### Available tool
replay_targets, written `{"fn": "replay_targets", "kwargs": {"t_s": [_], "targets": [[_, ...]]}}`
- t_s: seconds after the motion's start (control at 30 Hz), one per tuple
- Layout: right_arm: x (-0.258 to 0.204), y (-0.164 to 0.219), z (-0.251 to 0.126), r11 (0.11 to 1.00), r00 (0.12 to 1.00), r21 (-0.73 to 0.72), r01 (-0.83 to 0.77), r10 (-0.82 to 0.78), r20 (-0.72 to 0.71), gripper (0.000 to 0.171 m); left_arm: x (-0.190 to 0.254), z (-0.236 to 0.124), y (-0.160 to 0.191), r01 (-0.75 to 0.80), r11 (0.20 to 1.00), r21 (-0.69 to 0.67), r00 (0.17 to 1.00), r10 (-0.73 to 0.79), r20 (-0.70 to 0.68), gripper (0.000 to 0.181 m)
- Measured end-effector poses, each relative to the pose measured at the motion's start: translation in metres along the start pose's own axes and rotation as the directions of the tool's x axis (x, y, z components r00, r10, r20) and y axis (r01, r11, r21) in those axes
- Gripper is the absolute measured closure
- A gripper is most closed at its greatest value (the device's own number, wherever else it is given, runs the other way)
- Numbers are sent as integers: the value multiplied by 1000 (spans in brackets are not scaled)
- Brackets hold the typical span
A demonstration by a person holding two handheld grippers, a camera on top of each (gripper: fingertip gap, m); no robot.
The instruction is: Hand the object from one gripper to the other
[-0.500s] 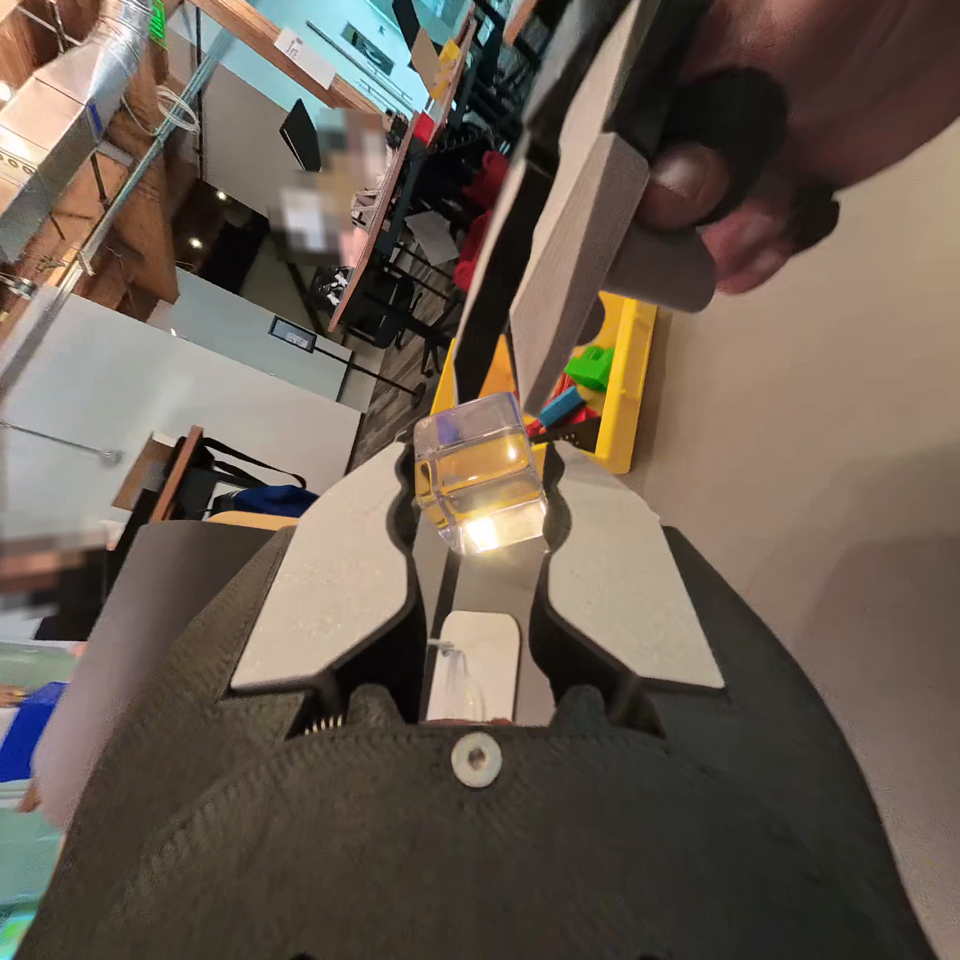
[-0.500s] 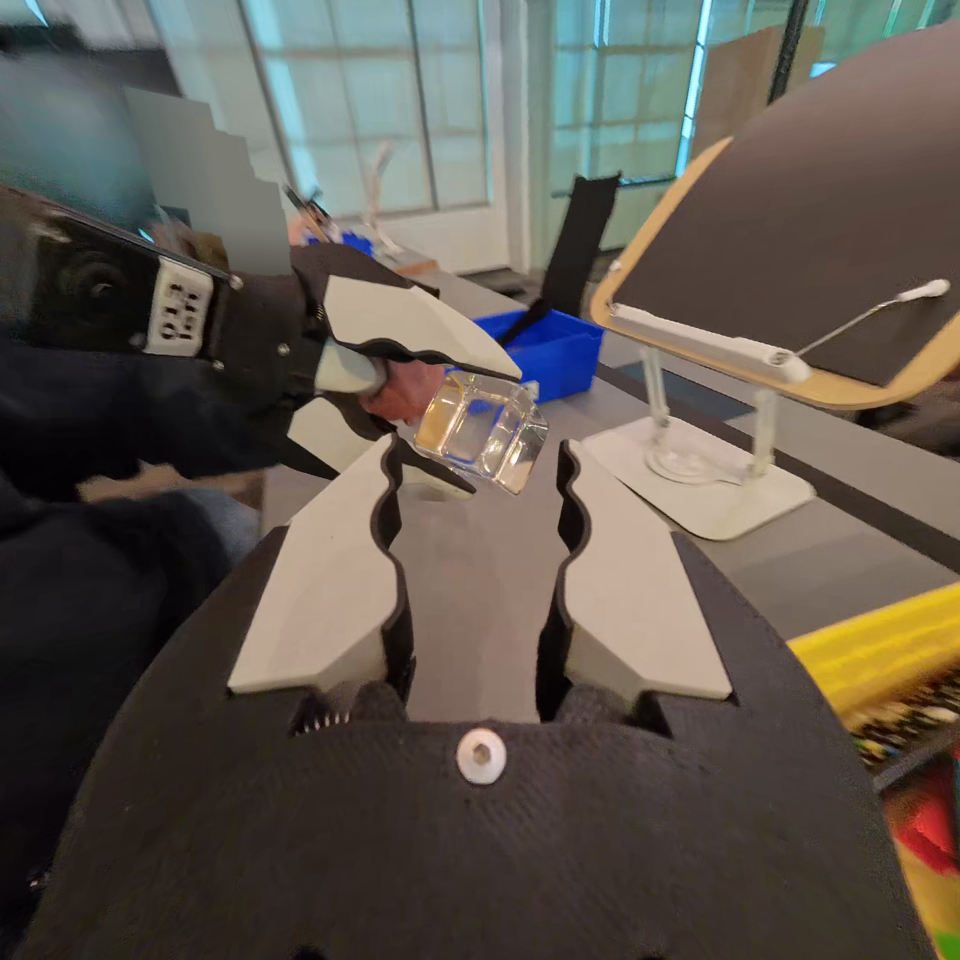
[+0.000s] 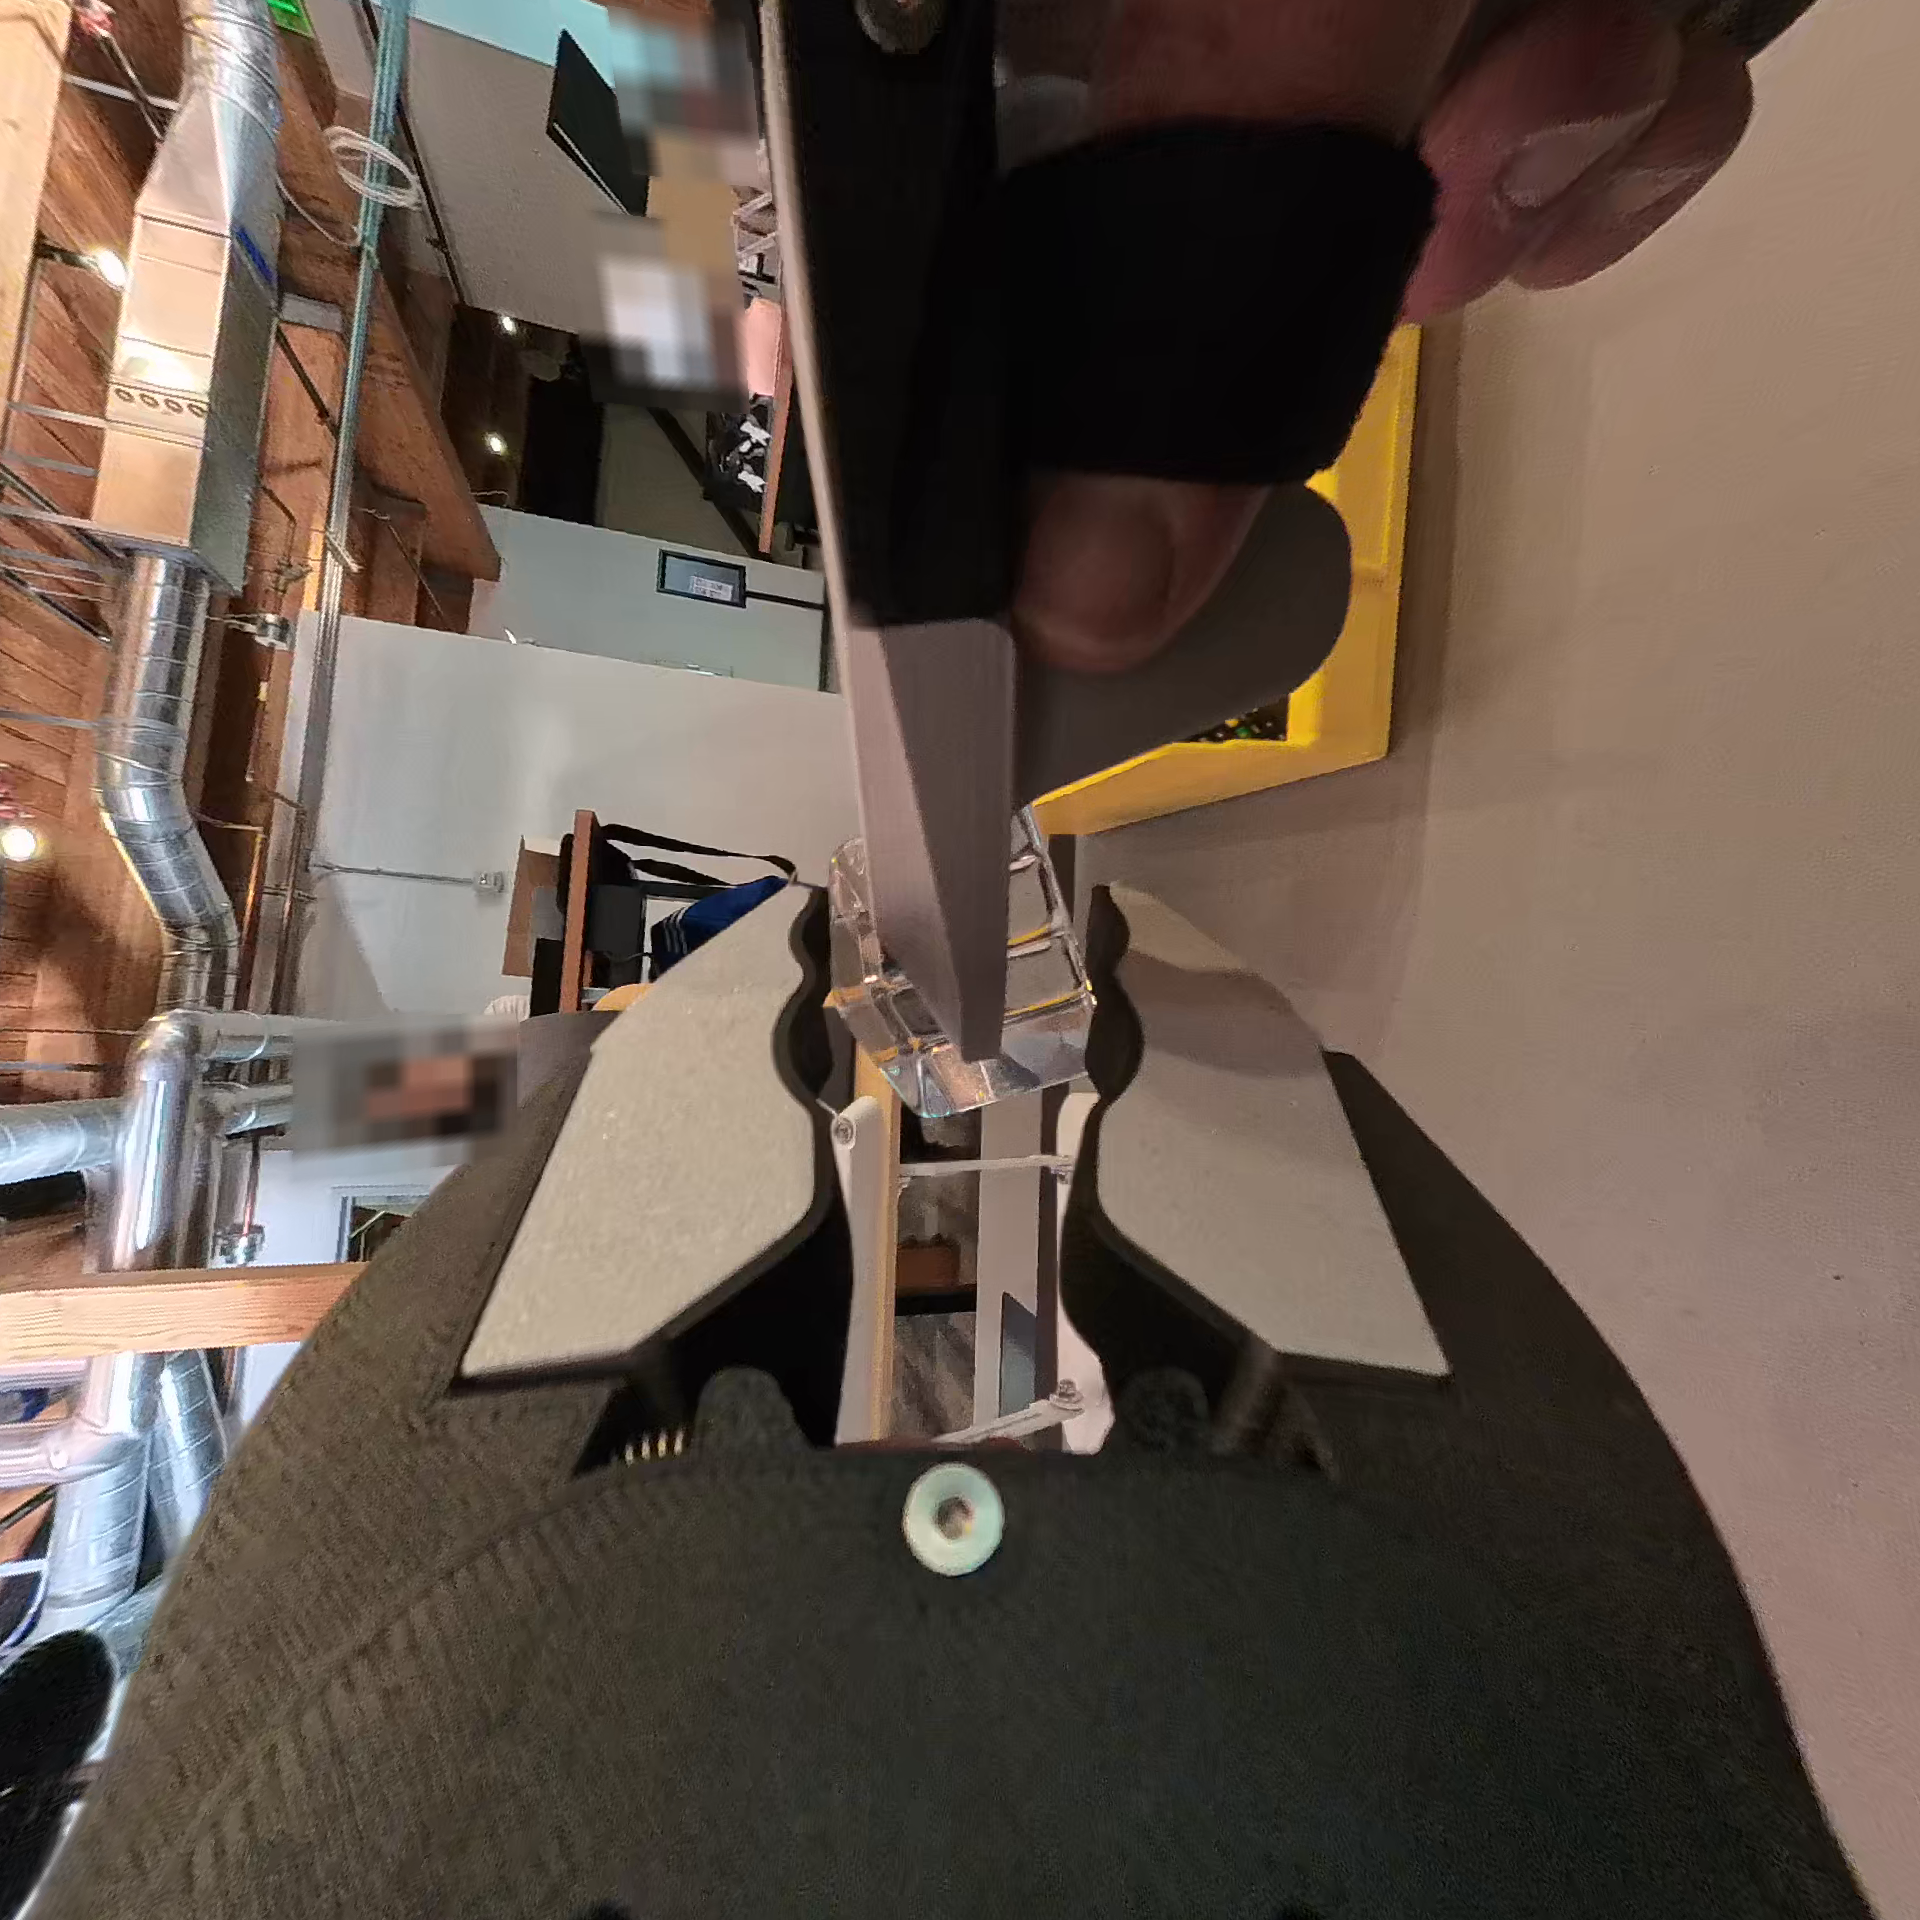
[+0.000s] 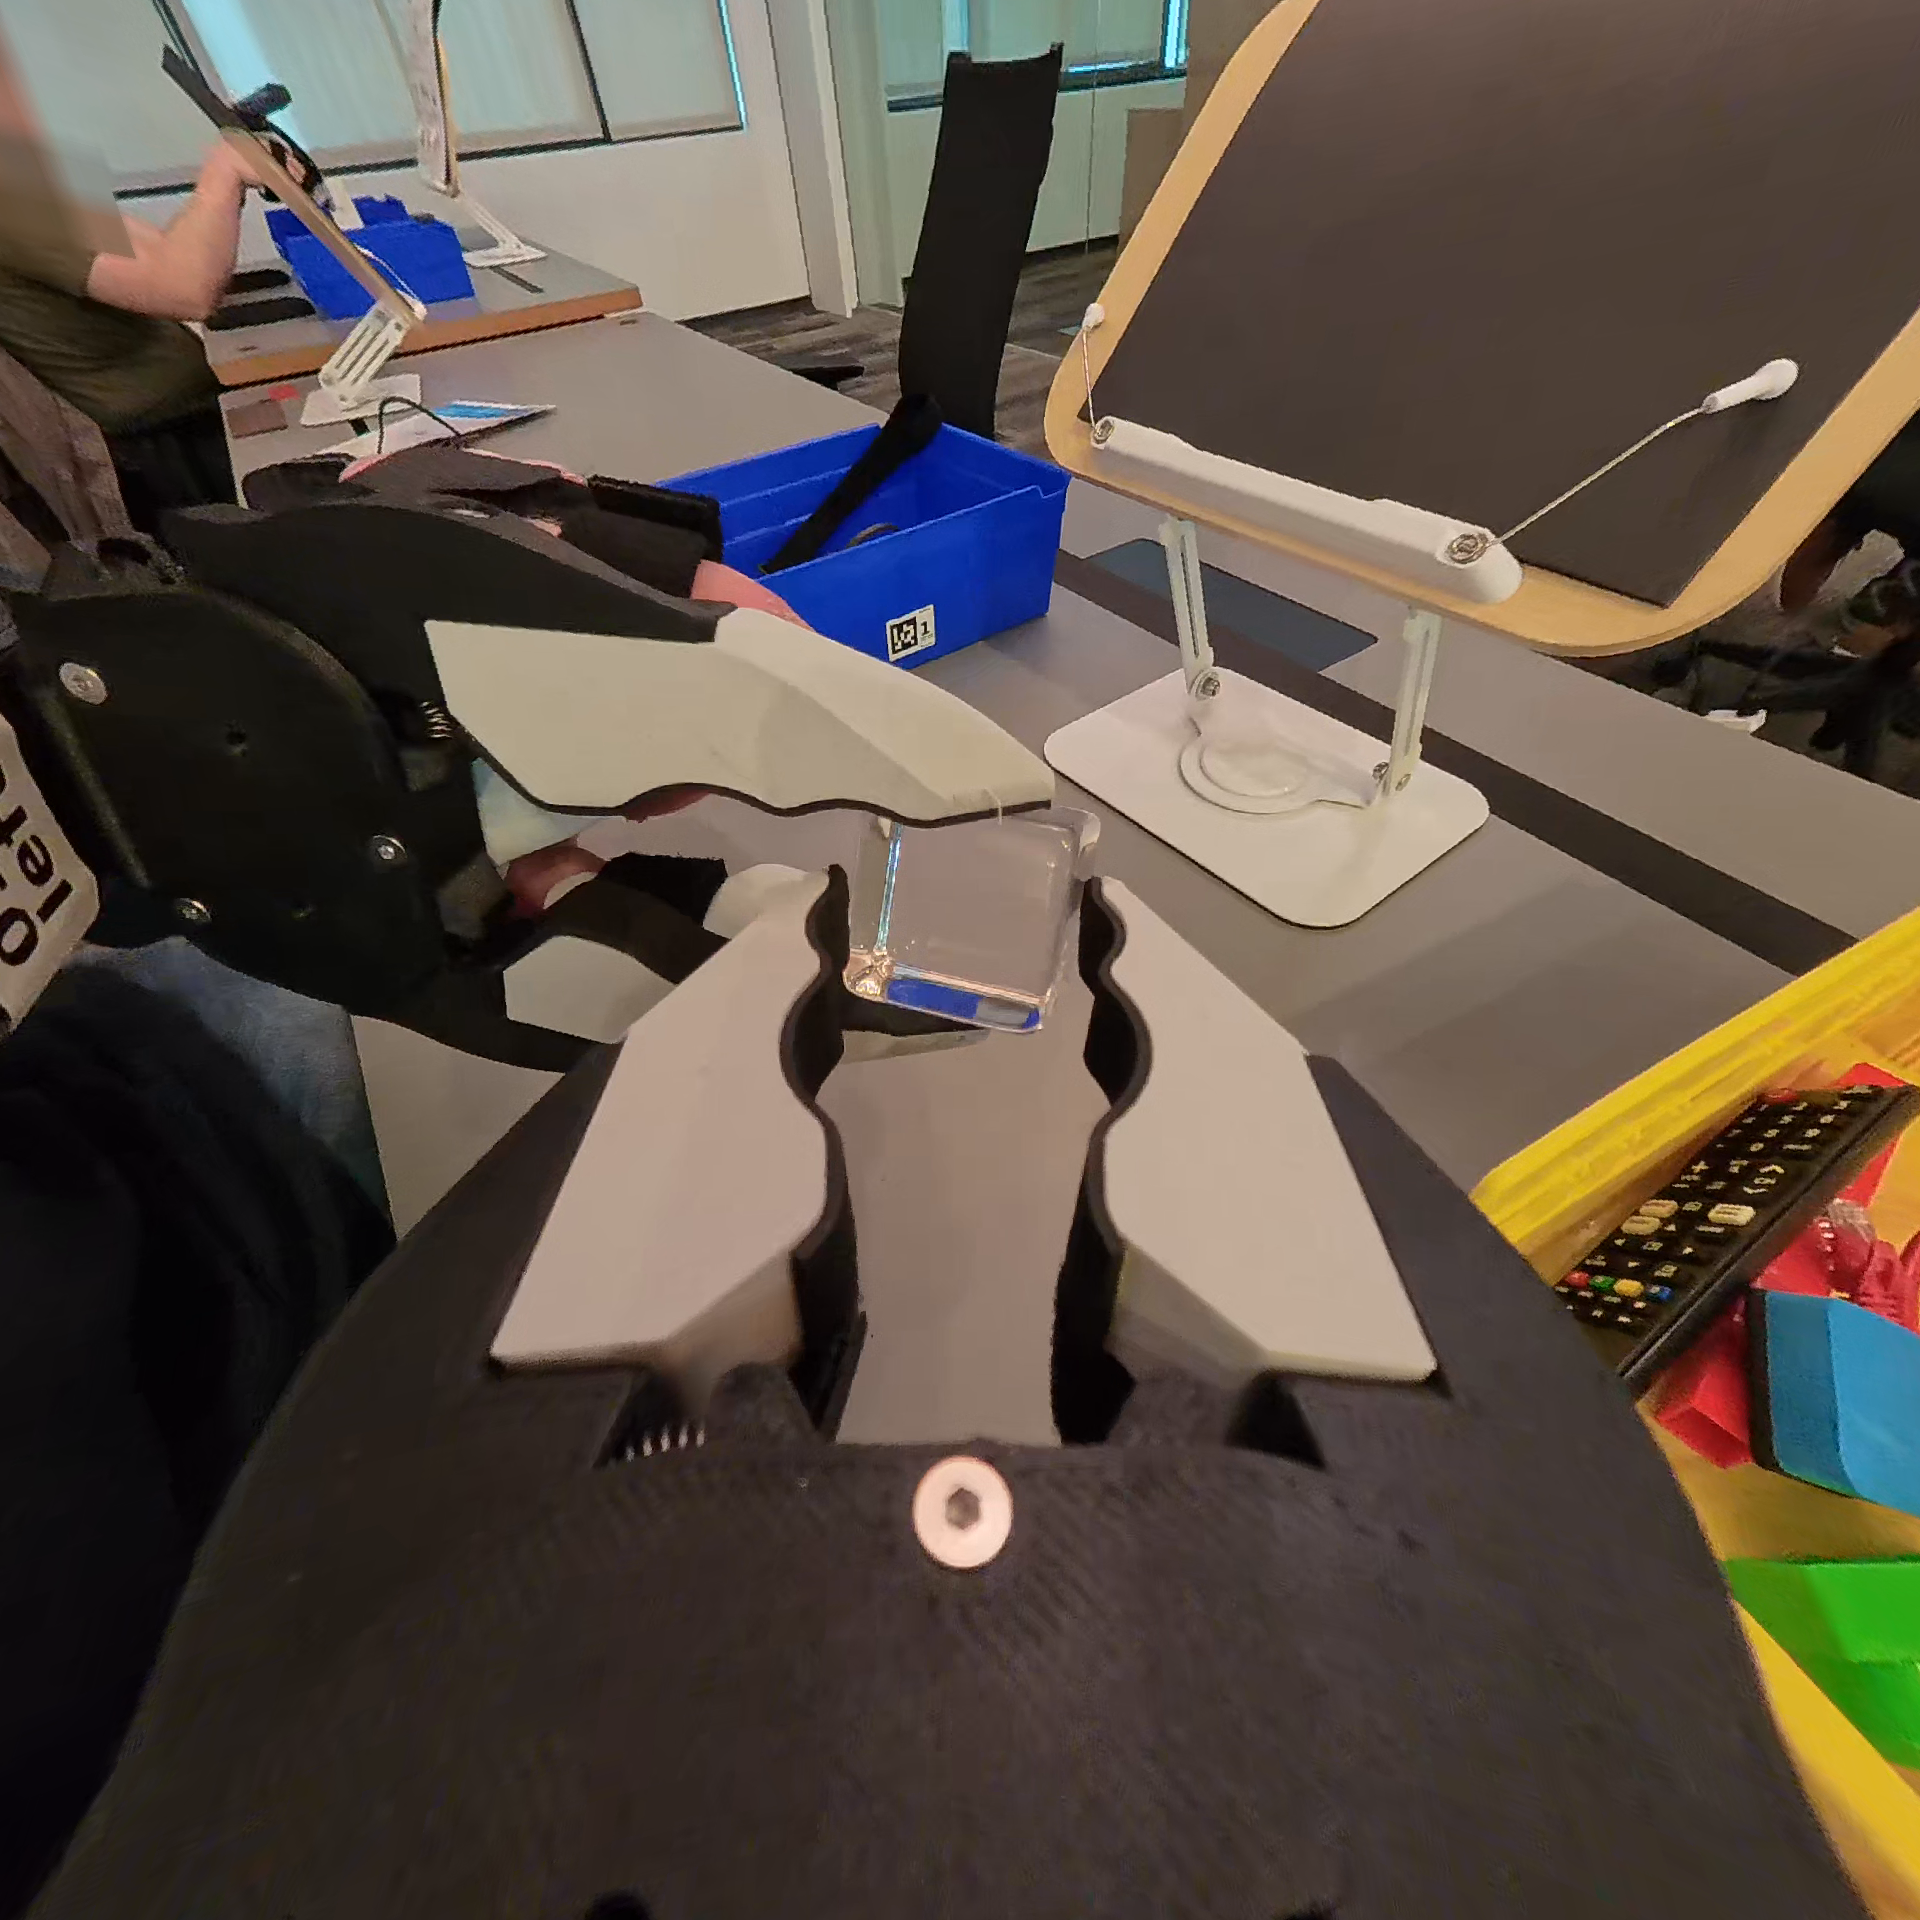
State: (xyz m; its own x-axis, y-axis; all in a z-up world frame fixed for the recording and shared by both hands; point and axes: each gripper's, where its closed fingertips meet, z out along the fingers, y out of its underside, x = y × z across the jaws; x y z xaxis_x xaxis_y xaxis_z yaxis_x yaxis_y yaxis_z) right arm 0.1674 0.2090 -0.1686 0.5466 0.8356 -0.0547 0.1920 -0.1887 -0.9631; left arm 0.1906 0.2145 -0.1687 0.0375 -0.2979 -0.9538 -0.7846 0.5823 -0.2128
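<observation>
A clear cube [image 4: 966, 925] is held in the air above the grey table [image 4: 1558, 935]. My left gripper [image 3: 956, 935] is shut on the cube [image 3: 1044, 966], with its tips against two opposite faces. In the right wrist view its upper finger [image 4: 779, 727] lies on top of the cube and the lower one sits under it. My right gripper [image 4: 961, 904] has its tips on the cube's two side faces and is shut on it. In the left wrist view one right finger [image 3: 935, 779] crosses in front of the cube, with a hand behind it.
A yellow bin [image 4: 1662, 1091] at the right holds a black remote [image 4: 1745, 1195] and coloured blocks. A blue bin [image 4: 935, 582] and a dark board on a white stand [image 4: 1268, 821] are on the table behind. A person [image 4: 135, 270] works at a far table. The grippers are tip to tip, or close to it.
My right gripper has moved in around the cube and its jaws have narrowed onto it. The cube has turned level. My left gripper still holds it.
</observation>
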Motion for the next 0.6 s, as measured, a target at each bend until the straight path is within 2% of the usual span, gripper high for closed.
{"fn": "replay_targets", "kwargs": {"t_s": [0.03,0.23,0.33,0.37,0.4,0.6], "targets": [[0,1,0,1000,1000,-1,0,0,2,130,1,1,1,-2,1000,-4,1000,2,-3,135],[2,1,-2,1000,1000,25,-9,8,9,130,2,2,0,25,1000,2,1000,-25,-12,134],[8,2,-10,999,1000,35,-9,9,-6,130,-8,-2,1,109,994,17,994,-109,3,109],[11,1,-14,999,1000,48,-12,12,-14,130,-12,-4,3,134,991,15,991,-134,0,107],[17,0,-20,998,999,54,-9,11,-32,130,-15,-6,5,159,987,19,987,-159,0,109],[68,5,-55,999,982,41,4,4,-190,130,-19,-22,33,261,965,9,965,-261,1,161]]}}
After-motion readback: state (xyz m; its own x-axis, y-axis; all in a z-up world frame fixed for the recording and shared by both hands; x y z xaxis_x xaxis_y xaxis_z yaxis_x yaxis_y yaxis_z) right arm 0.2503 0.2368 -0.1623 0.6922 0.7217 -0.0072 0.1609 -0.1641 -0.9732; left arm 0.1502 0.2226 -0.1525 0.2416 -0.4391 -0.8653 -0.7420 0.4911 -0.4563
